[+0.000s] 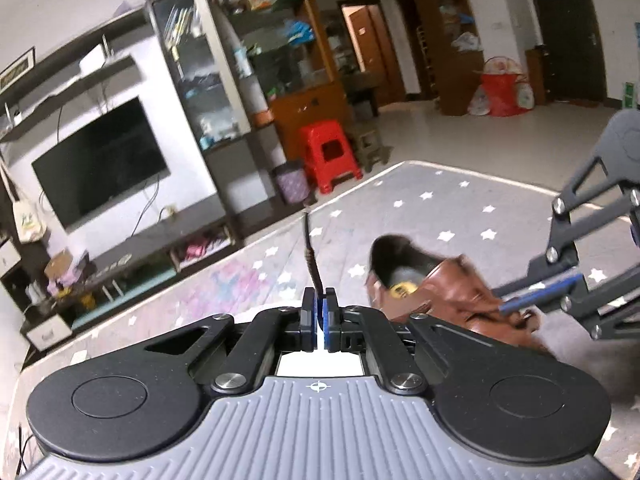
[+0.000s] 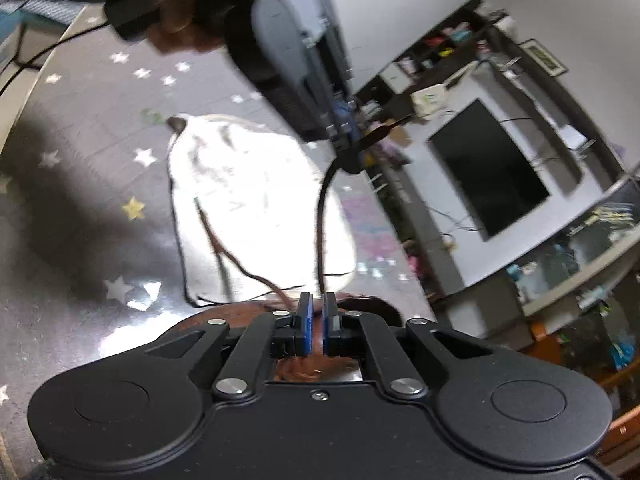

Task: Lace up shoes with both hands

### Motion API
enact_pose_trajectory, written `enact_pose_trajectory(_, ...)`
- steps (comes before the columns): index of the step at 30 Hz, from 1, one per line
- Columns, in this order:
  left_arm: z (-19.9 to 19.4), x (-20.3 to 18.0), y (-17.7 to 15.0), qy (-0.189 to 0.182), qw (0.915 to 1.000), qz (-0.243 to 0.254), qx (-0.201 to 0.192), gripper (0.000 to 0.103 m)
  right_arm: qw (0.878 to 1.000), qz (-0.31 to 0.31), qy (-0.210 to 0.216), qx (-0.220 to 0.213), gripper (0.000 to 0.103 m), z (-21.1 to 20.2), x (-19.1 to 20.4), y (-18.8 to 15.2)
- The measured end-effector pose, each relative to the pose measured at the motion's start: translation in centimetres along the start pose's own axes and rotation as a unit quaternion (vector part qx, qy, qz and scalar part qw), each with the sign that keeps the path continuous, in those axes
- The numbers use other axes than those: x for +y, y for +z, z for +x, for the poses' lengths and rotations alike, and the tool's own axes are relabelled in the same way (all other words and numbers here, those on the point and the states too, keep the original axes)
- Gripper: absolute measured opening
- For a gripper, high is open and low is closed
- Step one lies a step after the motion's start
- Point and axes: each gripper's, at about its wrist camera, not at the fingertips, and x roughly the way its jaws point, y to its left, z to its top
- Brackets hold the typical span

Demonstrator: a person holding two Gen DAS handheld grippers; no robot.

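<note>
A brown leather shoe [image 1: 440, 292] lies on the grey star-patterned mat [image 1: 420, 200], right of my left gripper [image 1: 320, 304]. The left gripper is shut on a brown lace [image 1: 312, 264] whose end sticks up beyond its blue pads. My right gripper [image 1: 510, 306] reaches in from the right, its tips over the shoe. In the right wrist view the right gripper [image 2: 318, 308] is shut on a dark lace [image 2: 320, 232] that rises to the left gripper [image 2: 346, 140] above. The shoe [image 2: 240, 318] sits just under the right gripper. Another loose lace strand [image 2: 224, 252] trails to the left.
A bright white sheet [image 2: 248, 192] lies on the mat beyond the shoe. A red stool [image 1: 328, 156] and a purple bin [image 1: 292, 182] stand past the mat's far edge. A TV [image 1: 100, 164] and cabinets line the wall. A hand [image 2: 180, 12] holds the left gripper.
</note>
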Motion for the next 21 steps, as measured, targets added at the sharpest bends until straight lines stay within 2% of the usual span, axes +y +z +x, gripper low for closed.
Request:
enact_pose_trajectory(3,0.9,1.2,-0.8,-0.003,0.9998,-0.011,0.013,0.004,1.0,-0.019,0.019,0.01,0.004,1.7,0.7,0.0)
enact_pose_trajectory(6,1.6,2.0,-1.7,-0.003,0.9994,-0.02,0.027,0.01,0.998,-0.046,0.025,0.017,0.022,3.1,1.5,-0.2)
enact_pose_trajectory(7,1.9,2.0,-1.8,-0.003,0.9993,-0.022,0.03,0.012,0.998,-0.059,0.023,0.017,0.024,3.6,1.7,-0.2)
enact_pose_trajectory(17,3.3,3.6,-3.7,-0.001,0.9977,-0.042,0.053,0.025,0.988,-0.146,0.026,0.033,0.024,6.1,2.7,0.2)
enact_pose_trajectory(21,3.4,3.6,-3.9,0.005,0.9976,-0.041,0.056,0.034,0.984,-0.172,0.024,0.034,0.024,7.0,3.1,0.4)
